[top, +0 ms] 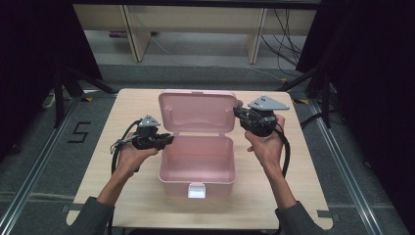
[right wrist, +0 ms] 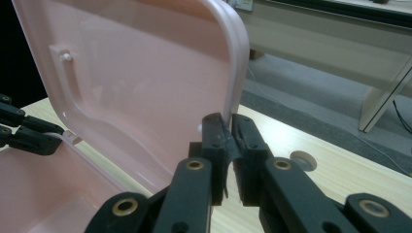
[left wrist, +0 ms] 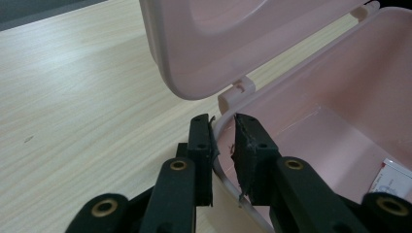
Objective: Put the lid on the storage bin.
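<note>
— High view first: where does the pink box (top: 196,164) sit?

— At the middle of the wooden table (top: 288,196), its white latch (top: 196,190) facing the person. The lid (top: 197,111) stands raised at the back, roughly upright, its hollow inside turned toward the person.

— And the left gripper (top: 169,139)?

— It is at the box's left wall, near the back corner. The left gripper view shows one jaw outside the rim (left wrist: 224,119) and one inside it, the thin pink wall between the pads. The jaws are clamped on that rim, just below the hinge knuckle (left wrist: 239,90).

— What about the right gripper (top: 238,111)?

— It is up at the lid's right edge. In the right gripper view the jaws are pressed nearly together, pinching the lid's edge (right wrist: 236,63) low down near its corner. The left gripper's (right wrist: 46,141) black jaws show at the far left of that view, on the box's rim.

— Anything inside the box?

— A white card (left wrist: 394,179) with some red on it lies on the floor of the box; its print is too small to read.

— And around the table?

— Grey floor, with a black "5" (top: 80,132) marked to the left, and pale furniture legs (top: 136,34) behind.
</note>
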The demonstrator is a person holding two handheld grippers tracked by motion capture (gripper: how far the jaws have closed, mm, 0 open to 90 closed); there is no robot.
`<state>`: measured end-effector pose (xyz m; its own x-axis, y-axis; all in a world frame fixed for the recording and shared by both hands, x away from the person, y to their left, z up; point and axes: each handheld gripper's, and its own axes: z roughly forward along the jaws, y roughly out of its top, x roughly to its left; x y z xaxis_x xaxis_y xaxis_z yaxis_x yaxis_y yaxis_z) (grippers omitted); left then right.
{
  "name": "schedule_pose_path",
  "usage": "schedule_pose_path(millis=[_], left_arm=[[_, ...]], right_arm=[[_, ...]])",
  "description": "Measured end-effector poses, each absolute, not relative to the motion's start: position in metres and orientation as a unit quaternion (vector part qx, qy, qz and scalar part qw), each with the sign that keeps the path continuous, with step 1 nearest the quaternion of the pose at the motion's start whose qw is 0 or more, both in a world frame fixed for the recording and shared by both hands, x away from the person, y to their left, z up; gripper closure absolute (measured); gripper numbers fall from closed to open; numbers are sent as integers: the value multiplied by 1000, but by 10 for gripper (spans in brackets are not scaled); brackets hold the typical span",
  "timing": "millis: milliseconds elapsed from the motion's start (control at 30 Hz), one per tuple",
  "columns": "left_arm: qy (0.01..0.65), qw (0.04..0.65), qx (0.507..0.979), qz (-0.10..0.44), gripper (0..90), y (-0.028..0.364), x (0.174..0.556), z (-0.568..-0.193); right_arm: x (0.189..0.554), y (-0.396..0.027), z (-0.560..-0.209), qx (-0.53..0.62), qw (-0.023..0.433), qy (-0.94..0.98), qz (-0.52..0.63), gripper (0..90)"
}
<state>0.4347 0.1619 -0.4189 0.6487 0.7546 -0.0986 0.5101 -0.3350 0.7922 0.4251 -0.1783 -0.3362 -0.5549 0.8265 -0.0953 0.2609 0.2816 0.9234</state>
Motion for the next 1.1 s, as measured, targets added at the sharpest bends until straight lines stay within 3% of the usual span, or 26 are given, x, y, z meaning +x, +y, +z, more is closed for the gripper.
schedule_pose_path(millis=[200,367,533,867,1067,1100], left_arm=[[384,430,803,148,750,167,434,-416],[392,434,798,148,668,172,425,-409],[383,436,801,147,627,174,416,-404],[387,438,799,141,616,177,418,-407],[389,436,800,140,615,174,419,-409],[388,437,799,140,617,174,420,-410]], right_arm=[[419,-178,-338,369,288,741,482,855],[413,-180,-339,357,300,746,475,900],[402,-173,-340,351,274,751,488,900],[404,-179,-336,356,277,747,489,892],[435,-184,-334,377,257,738,497,536],[447,-184,-336,383,227,750,489,546]])
